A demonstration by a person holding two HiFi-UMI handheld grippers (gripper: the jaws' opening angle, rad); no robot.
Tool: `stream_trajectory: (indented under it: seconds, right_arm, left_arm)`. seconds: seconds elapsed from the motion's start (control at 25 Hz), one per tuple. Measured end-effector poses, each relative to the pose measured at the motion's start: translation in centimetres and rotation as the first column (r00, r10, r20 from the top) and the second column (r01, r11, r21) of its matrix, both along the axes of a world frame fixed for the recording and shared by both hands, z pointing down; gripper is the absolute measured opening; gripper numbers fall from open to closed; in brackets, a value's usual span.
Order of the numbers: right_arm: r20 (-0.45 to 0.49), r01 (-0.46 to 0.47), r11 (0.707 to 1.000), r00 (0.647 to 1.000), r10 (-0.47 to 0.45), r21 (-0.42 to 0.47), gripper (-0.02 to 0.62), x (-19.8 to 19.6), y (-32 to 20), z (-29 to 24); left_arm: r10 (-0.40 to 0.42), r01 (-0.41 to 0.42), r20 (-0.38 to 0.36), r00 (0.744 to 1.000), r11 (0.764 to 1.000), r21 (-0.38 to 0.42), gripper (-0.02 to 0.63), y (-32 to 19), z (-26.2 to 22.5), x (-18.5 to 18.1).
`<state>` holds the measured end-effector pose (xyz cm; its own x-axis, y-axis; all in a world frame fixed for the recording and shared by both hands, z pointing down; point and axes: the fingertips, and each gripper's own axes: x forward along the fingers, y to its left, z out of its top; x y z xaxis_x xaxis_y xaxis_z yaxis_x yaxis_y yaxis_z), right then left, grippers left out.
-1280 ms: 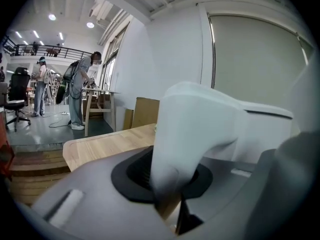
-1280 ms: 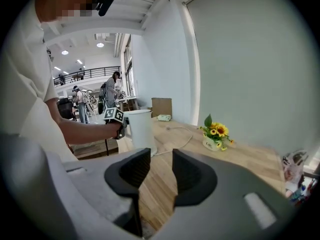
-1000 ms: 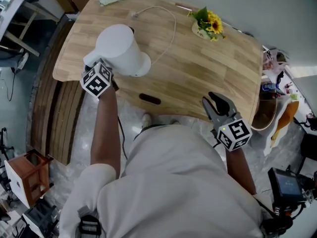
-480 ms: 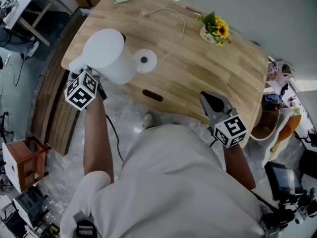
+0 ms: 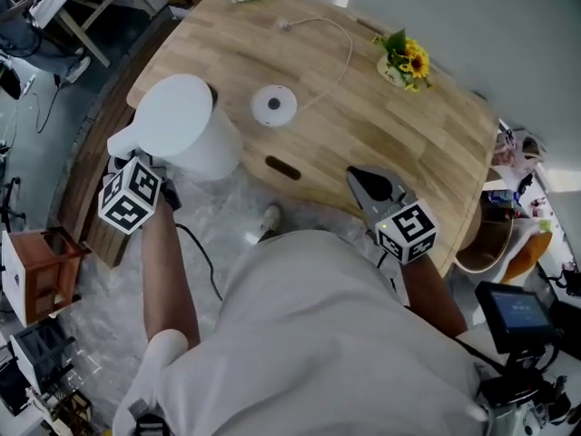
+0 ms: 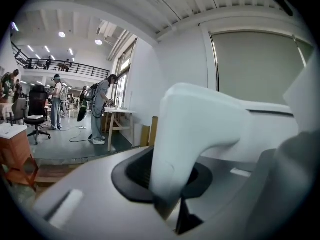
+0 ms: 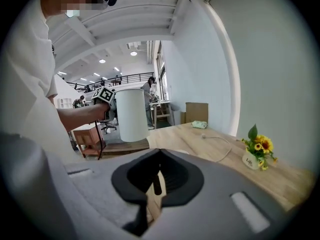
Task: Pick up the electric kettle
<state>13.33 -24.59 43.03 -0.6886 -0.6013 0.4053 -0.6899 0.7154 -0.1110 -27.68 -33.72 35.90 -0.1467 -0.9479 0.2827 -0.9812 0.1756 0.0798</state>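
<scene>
Looking down, we see the table [image 5: 381,125], then the kettle [image 5: 182,130] upright at the frame's left, apart from its base [image 5: 273,105]. Our left gripper [image 5: 150,166] clamps its handle [image 6: 195,129] from the lower left. Our right gripper [image 5: 361,178], jaws together and empty, sits well apart.

Person wearing a white short-sleeved shirt [image 5: 318,334]. The left gripper [image 5: 143,163] and right gripper [image 5: 363,178] are smooth grey shells, each with a black recess [image 7: 157,178] ringing the jaws. Behind the jaws each carries a marker cube [image 5: 406,232], white with black square patterns. A thin black cable [image 5: 201,251] trails back from behind the left gripper's jaws.
</scene>
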Motion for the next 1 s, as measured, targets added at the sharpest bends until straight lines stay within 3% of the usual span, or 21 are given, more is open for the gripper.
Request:
stream_trajectory:
  seconds: [0.48,1.0]
  right_arm:
    - [0.019,0.15,0.989,0.989,-0.15,-0.005,0.002,-2.5,2.1,0.3]
    - [0.022,0.209,0.978,0.978,-0.209,0.003,0.002,-3.6,3.3,0.7]
  left_arm:
    - [-0.062,0.062,0.003,0.998,0.998,-0.003,0.063,8.2,-1.8,-0.6]
    - [-0.087,0.087,0.009,0.996,0.996,-0.012,0.063,11.7,-1.7,-0.6]
